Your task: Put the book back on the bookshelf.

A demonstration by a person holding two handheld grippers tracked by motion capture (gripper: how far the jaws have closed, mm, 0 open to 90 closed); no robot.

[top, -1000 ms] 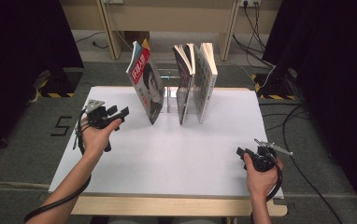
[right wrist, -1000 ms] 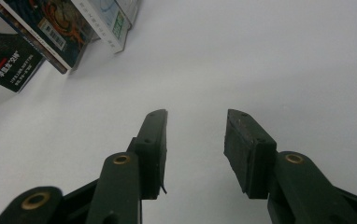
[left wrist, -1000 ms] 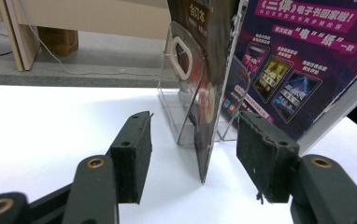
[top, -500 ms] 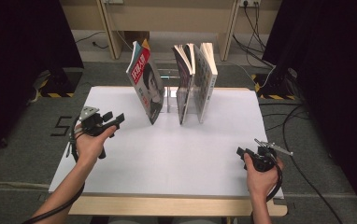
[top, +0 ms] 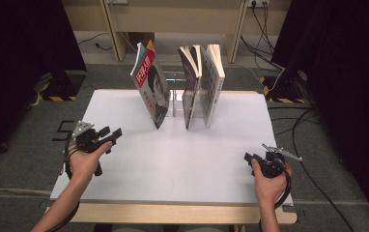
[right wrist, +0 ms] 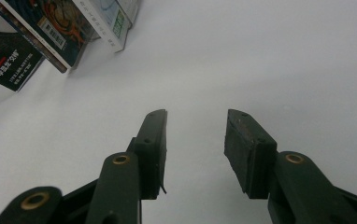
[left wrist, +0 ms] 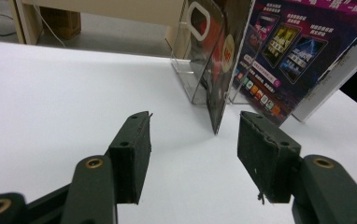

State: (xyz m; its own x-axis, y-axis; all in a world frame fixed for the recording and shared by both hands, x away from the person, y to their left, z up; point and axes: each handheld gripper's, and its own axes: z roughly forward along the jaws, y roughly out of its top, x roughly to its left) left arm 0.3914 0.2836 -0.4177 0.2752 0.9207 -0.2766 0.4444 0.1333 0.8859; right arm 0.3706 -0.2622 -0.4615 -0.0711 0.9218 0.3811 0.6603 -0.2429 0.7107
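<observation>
At nine o'clock on the tabletop (top: pixel 182 164), my left hand-held gripper (top: pixel 112 135) has pulled back toward me from the leaning red book (top: pixel 149 89) since a second ago. Its jaws gape, nothing between them. Red book leans at twelve o'clock against the clear stand (left wrist: pixel 193 70), two more books (top: pixel 204 82) just right of it. My right hand-held gripper (top: pixel 248 158) sits unmoved at four o'clock, jaws apart, empty. I judge no grab has started; approach needs redoing.

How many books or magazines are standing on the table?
3. A magazine leans at the left of the clear stand; two books stand side by side at its right. Another could be hidden between them.
</observation>
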